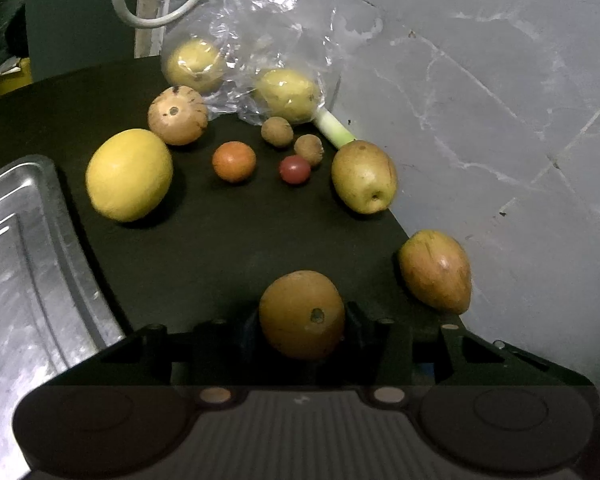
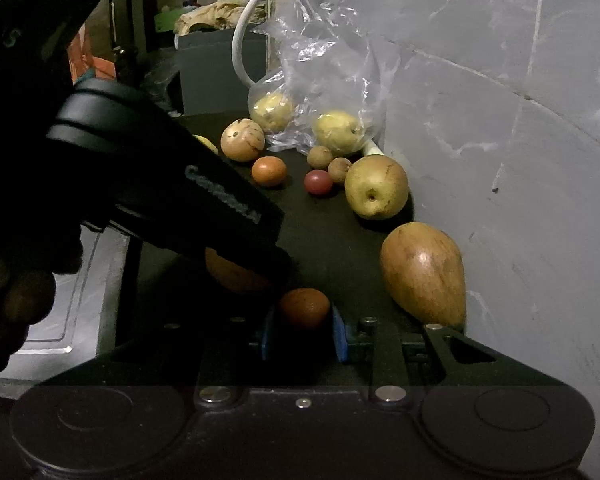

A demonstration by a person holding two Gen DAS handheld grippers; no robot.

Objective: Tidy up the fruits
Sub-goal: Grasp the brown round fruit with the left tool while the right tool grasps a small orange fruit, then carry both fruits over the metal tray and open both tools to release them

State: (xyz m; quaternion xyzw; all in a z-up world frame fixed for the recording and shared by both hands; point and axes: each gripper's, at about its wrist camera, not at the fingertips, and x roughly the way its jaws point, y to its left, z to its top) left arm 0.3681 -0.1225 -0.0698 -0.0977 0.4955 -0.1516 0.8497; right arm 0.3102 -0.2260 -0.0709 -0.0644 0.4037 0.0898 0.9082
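Over black mat, both fingers pairs clasp orange fruits.

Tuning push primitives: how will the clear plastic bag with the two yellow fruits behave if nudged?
The plastic bag looks thin and crumpled, so it will probably deform rather than slide as one piece. The two round yellow fruits inside may roll within it. Its open, loose top likely offers the fingers no firm hold.

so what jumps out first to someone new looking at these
Each claw has a fruit between its fingers: the left claw holds a brownish-orange fruit, the right claw a small orange fruit. Beyond them, loose fruit dots the dark mat, with a crumpled clear plastic bag holding two yellow fruits at the far end.
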